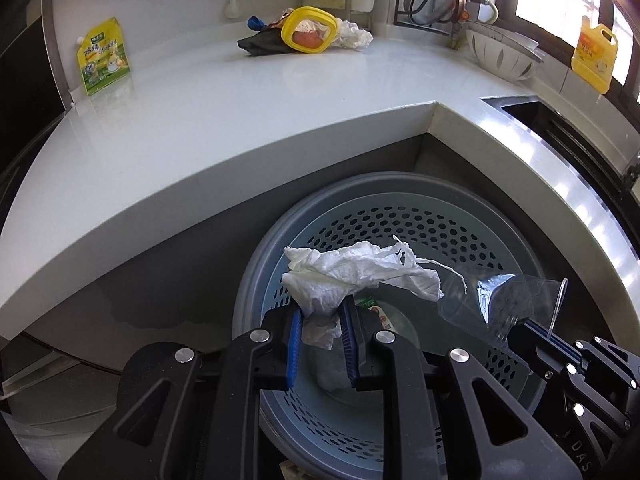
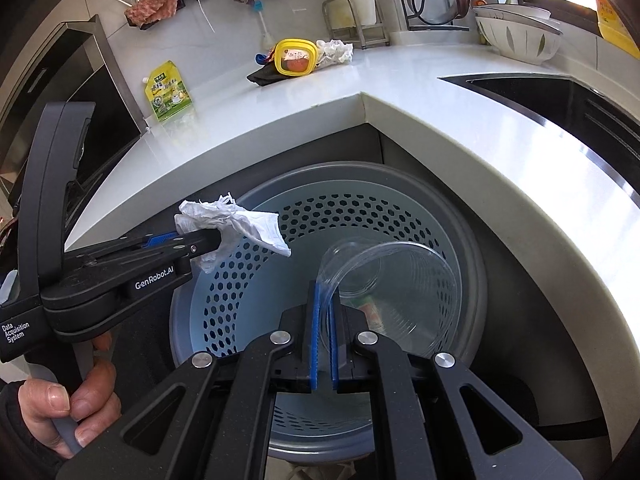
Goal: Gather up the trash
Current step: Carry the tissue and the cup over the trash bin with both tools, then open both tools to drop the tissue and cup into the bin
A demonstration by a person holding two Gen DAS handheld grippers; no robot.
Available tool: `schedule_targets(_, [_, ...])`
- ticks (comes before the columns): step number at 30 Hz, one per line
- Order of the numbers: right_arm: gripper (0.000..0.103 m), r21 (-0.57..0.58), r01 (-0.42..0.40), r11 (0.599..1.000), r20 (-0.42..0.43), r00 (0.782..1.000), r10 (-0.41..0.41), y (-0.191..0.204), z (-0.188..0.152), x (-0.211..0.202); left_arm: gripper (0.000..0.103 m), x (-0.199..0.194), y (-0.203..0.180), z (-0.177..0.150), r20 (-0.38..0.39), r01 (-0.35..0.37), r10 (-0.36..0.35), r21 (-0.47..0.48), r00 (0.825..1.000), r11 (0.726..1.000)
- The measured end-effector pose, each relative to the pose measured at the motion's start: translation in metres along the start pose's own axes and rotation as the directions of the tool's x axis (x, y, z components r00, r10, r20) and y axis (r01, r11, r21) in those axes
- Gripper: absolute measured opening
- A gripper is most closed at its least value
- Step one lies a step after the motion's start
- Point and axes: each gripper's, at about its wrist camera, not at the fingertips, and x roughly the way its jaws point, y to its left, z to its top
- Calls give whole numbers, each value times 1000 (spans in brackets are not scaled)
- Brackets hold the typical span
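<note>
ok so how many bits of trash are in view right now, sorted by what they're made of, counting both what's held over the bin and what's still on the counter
Crumpled paper: 2, one held over the bin, one on the counter
Clear plastic cup: 1, held over the bin
Green pouch: 1, on the counter
Yellow-lidded container: 1
Dark wrapper: 1
Total: 6

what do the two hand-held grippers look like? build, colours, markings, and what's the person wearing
Both are matte black plastic: angular linkage arms with triangular cut-outs, round silver pivot pins, blue ribbed pads on the fingers. The left hand-held gripper has a curved black handle and white lettering, "GenRobot.AI" and "Data Acquisition System". The right hand-held gripper matches. No cables visible. The hand wears a dark sleeve.
</note>
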Motion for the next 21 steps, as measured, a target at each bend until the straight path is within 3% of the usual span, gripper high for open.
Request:
schedule_targets(3, [4,5,1,1000,-4,1000,-1,-2,-1,2,26,2,-1,-1,-3,-4,4,6,1000,1000])
schedule_targets(5, [6,11,2,1000,-6,1000,-2,-4,-1,2,36,3,-1,0,-6,-1,1,0,1000,1000])
schedule_targets(7, [17,16,5,1000,-1,1000,-5,-5,0,1,50,3,0,0,-2,-1,1,-8,1000,1000])
schedule_targets(9, [31,20,11,1000,14,1000,-12,-6,1,-2,52,2,1,0,0,3,-3,-14,1000,1000])
schedule_targets(11, [36,22,13,1000,26,1000,-13,-7,1,-5,53,2,1,0,-1,7,-7,-16,1000,1000])
schedule_targets(21, [37,17,12,1000,29,999,-13,-6,1,-10,56,-3,0,1,10,1,-1,-14,1000,1000])
